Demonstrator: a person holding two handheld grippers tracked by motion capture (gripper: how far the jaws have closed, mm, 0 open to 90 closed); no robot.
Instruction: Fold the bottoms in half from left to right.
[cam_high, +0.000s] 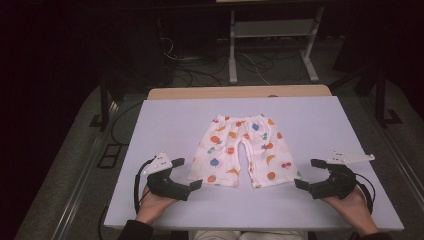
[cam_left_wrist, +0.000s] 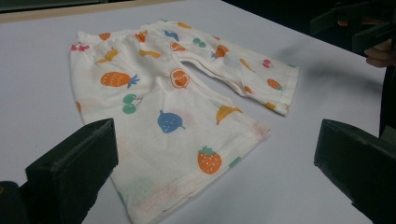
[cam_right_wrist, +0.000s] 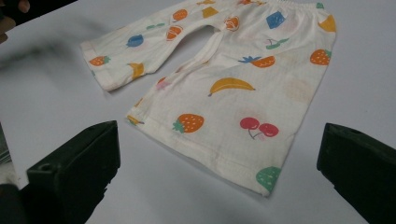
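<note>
Fruit-print shorts (cam_high: 242, 150) lie flat mid-table (cam_high: 165, 120), waistband far, leg hems near. Left gripper (cam_high: 186, 175) sits just left of the near hems, right gripper (cam_high: 306, 173) just right; both jaws wide apart, holding nothing.

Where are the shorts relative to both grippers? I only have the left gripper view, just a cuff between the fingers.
Observer: In the high view the shorts lie flat mid-table, waistband at the far side, both leg cuffs toward the person, with the left gripper and right gripper flanking the cuffs.
Operator: Is the right one holding anything?
Observer: No. The right gripper view shows its fingers wide apart, nothing between them, short of the cuff with the green strawberry.
Operator: Anything else on the table?
Observer: The high view shows a tan strip along the far edge of the white table.
</note>
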